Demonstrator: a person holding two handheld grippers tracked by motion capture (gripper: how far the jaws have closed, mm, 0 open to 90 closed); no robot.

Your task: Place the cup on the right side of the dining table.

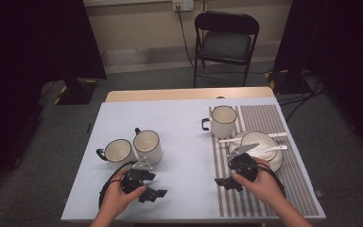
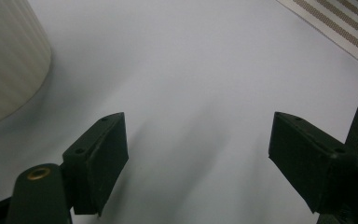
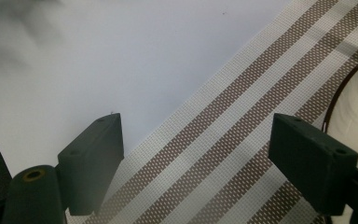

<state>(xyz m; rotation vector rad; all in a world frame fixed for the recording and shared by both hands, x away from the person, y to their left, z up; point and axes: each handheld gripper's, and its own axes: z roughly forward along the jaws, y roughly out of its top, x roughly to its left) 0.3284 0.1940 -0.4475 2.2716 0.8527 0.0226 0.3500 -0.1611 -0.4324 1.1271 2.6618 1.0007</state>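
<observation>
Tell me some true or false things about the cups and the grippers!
1. Three cups stand on the table. True.
2. The left hand-held gripper holds a cup. False: it is open, holding nothing.
3. One cup stands on the striped mat. True.
4. The right hand-held gripper is shut on a spoon. False: it is open over the mat.
5. The chair is red. False: it is black.
</observation>
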